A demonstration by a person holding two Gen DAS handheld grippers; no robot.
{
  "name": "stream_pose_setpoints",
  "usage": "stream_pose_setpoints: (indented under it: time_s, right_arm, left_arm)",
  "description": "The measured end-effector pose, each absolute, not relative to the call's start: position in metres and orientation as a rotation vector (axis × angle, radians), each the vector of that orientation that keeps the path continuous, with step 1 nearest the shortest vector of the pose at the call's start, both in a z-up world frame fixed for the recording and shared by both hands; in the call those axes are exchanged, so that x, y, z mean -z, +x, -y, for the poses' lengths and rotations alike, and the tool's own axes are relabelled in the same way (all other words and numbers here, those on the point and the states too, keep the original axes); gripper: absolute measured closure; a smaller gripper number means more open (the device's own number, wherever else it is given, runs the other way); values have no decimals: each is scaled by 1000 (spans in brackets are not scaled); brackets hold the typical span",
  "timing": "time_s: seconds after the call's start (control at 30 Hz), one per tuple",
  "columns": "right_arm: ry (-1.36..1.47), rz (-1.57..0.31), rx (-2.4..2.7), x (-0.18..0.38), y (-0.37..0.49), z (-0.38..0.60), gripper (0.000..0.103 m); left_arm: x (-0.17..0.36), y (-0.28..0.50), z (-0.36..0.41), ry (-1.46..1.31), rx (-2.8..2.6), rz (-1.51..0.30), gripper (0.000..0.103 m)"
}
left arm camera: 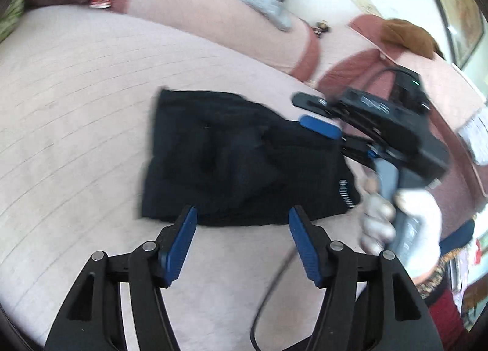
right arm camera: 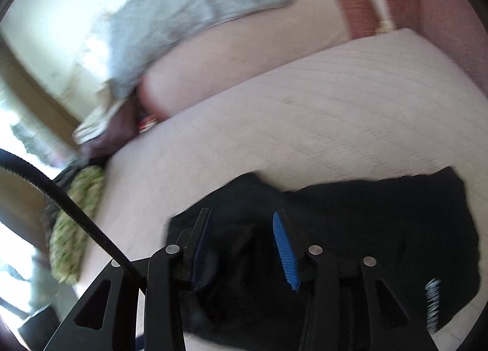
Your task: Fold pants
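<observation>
Black cloth, the pants [left arm camera: 244, 161], lies in a compact, roughly square bundle on the pale quilted bed [left arm camera: 76, 113], with a white printed label showing at its right-hand edge. In the left wrist view the left claw [left arm camera: 241, 244] sits at the bundle's near edge with its blue pads spread wide and only bare bedding between them, holding nothing. Further right in that view the right claw [left arm camera: 314, 113] reaches over the far right corner of the pants, carried by a gloved hand [left arm camera: 405, 229]; its own camera shows its pads partly open above the dark cloth, with the fabric lying slack beneath and not pinched. Both pictures are blurred, so whether a pad brushes the cloth cannot be told. The bundle looks already folded down small, so the step in hand seems to be letting go and tidying. To do it well, lift both claws clear without dragging a layer, then check that the edges line up; if a corner bulges, pinch only the top layer near that corner and lay it flat, pressing lightly so the soft bed does not let the stack slide.
</observation>
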State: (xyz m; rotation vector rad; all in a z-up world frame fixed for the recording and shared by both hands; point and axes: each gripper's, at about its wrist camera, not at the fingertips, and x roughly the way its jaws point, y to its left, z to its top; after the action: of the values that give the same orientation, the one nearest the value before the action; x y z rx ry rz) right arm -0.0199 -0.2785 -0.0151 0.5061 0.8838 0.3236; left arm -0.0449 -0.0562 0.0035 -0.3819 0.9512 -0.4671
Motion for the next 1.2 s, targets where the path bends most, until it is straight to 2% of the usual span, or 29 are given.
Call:
stream_pose_setpoints:
  time_s: [0.23, 0.27, 0.3, 0.33, 0.5, 0.77, 0.83, 1.0, 1.07, 1.1, 1.2]
  right_arm:
    - [261, -961, -351, 50, -36, 214, 57]
    - [225, -956, -337, 55, -39, 208, 62]
    - [205, -957, -320, 59, -40, 207, 86]
    - [203, -969, -307, 63, -41, 208, 94]
    - [314, -994, -271, 66, -48, 239, 95]
    - [484, -1035, -201, 75, -59, 269, 94]
    - [473, -1028, -86, 73, -64, 285, 88]
    - [660, -804, -246, 45, -77, 308, 83]
    - [726, -775, -392, 41, -68, 297, 69]
    - [757, -789, -470, 45, -58, 285, 59]
    - [730, -888, -560, 64, -35, 256, 56]
  left_arm:
    - [12, -71, 16, -430, 326, -989, 41]
    - [10, -71, 15, -417, 313, -984, 41]
    - [9, -71, 13, -407, 302, -979, 41]
    - [6, -67, 17, -394, 286, -974, 41]
    - [0, -54, 12, -340, 231, -938, 41]
    - [30, -17, 36, -237, 197, -1017, 41]
    - [45, -14, 40, -210, 192, -1047, 41]
    - [46, -21, 46, -149, 194, -998, 39]
    - [46, -21, 48, -135, 190, -995, 37]
    - [47, -20, 50, -127, 187, -995, 37]
    - [47, -19, 54, -103, 178, -994, 35]
